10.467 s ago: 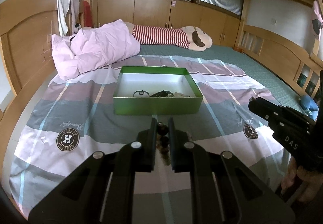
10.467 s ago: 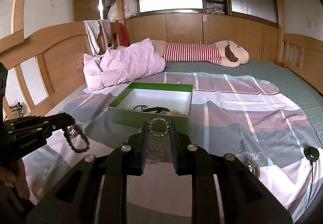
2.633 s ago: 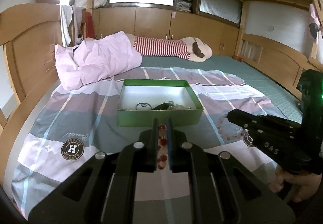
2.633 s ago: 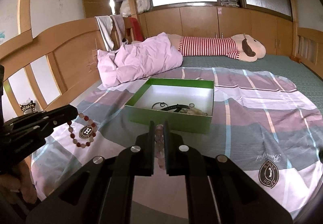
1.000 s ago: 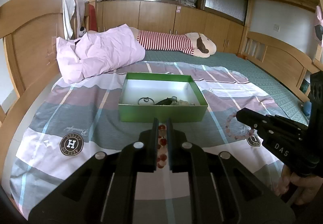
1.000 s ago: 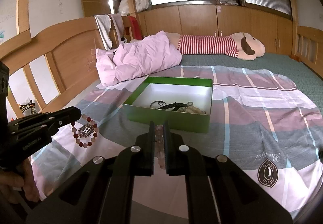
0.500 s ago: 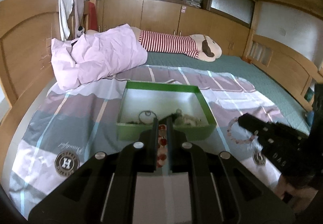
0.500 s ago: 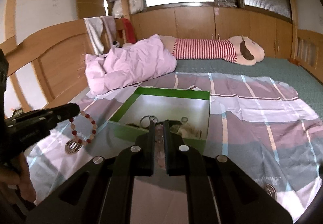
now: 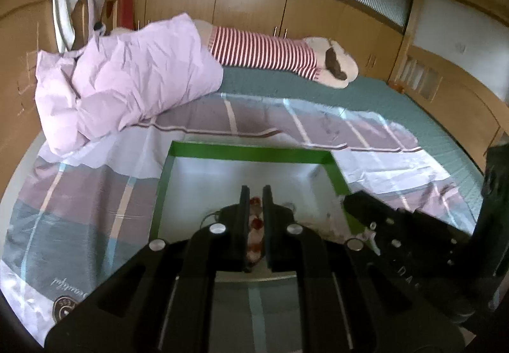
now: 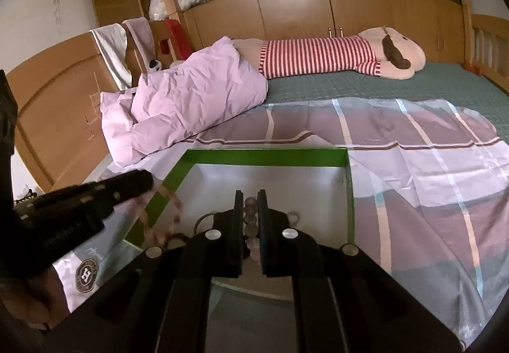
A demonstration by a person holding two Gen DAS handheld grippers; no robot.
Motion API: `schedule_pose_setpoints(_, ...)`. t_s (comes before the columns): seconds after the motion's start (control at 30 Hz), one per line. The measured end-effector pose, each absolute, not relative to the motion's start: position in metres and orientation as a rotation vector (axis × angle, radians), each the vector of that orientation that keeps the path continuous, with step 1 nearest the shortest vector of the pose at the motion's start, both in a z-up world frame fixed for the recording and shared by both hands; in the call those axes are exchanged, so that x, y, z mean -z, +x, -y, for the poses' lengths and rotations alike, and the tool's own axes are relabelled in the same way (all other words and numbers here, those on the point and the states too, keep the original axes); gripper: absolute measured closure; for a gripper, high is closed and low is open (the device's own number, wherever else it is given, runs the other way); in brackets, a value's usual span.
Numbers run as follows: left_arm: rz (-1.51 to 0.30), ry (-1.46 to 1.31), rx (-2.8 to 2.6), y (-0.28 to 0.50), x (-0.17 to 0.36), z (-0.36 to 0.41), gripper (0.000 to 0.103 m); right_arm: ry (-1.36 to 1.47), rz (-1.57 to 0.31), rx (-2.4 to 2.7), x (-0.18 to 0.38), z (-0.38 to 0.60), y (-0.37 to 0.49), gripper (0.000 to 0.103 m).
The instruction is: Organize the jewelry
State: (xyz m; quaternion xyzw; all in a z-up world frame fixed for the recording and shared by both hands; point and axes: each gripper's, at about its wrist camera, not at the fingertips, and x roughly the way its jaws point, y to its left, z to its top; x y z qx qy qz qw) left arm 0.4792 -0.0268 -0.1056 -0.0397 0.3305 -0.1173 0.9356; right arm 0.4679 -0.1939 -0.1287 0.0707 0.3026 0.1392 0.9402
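Wooden bed frame (image 10: 57, 92) all round, with the plaid sheet (image 10: 429, 162) spread over the bed's near end as a soft landing for small stuff. The green box (image 9: 254, 154) sits mid-sheet, open side up, a few pieces already lying on its pale floor. Both claws are tilted down over its near edge, looks like for a drop-in. The left claw (image 9: 254, 203) is pinched nearly closed on a red-and-pale bead bracelet (image 9: 255, 222) dangling over the box. The right claw (image 10: 247, 208) has just been opening, jaws narrow, its pinkish bead bracelet (image 10: 249, 225) hanging between them; can't tell if the pads press on it.
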Motion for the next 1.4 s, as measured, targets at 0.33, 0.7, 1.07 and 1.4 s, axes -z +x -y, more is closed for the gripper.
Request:
schedule_pose_setpoints(0.33, -0.321, -0.091, 0.148, 0.401, -0.003, -0.007, 0.004, 0.337, -0.187, -0.189, 0.014, 0.256, 0.377, 0.003)
schedule_pose_setpoints(0.7, -0.242, -0.059, 0.083, 0.246, 0.005, -0.038, 0.004, -0.041, -0.351, -0.074, 0.033, 0.224, 0.274, 0.003)
schedule_pose_setpoints(1.07, -0.524, 0.006, 0.044, 0.238, 0.099, 0.002, 0.004, -0.038, -0.533, -0.132, 0.084, 0.200, 0.246, 0.003)
schedule_pose_setpoints(1.4, -0.534, -0.002, 0.049, 0.249, 0.097, 0.004, 0.004, -0.034, -0.554, -0.143, 0.088, 0.198, 0.249, 0.003)
